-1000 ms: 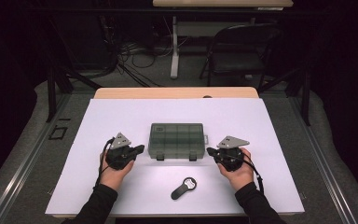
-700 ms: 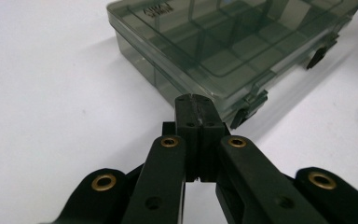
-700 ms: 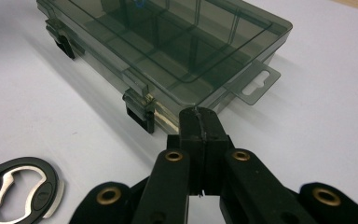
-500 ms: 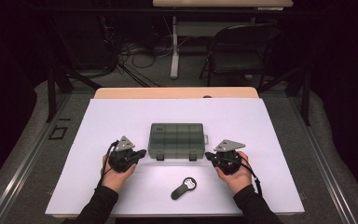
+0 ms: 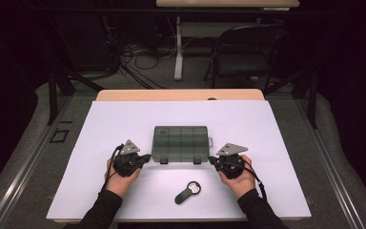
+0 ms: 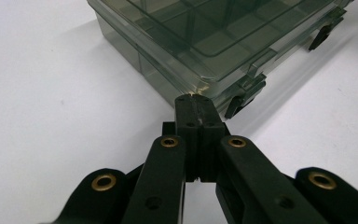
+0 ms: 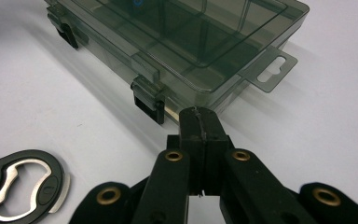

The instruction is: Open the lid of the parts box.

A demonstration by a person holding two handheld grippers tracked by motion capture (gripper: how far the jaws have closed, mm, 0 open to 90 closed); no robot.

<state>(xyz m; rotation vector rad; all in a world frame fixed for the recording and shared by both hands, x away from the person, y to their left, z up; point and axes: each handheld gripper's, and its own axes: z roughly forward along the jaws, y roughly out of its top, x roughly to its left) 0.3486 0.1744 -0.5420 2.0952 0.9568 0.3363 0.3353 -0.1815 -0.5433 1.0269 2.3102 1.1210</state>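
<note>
A smoky clear compartment box (image 5: 180,143) lies closed in the middle of the white table (image 5: 100,124), its two dark latches facing me. My left gripper (image 5: 146,157) is shut with nothing in it, its tip just off the box's (image 6: 205,42) near left corner, beside the left latch (image 6: 242,95); in its own view the left gripper (image 6: 194,100) has both jaws pressed together. My right gripper (image 5: 211,160) is shut and empty too, pointing at the near right corner; the right gripper (image 7: 198,114) tip sits just right of the right latch (image 7: 148,100) of the box (image 7: 182,32).
A black bottle opener (image 5: 188,192) with a metal mouth lies on the table near its front edge, between my hands; the opener (image 7: 16,186) lies left of the right gripper. A hang tab (image 7: 272,70) sticks out of the box's right side. A chair (image 5: 248,52) stands beyond the table.
Both hands have crept slightly inward, bringing the gripper tips closer to the box's near corners. The box and the opener have not moved.
</note>
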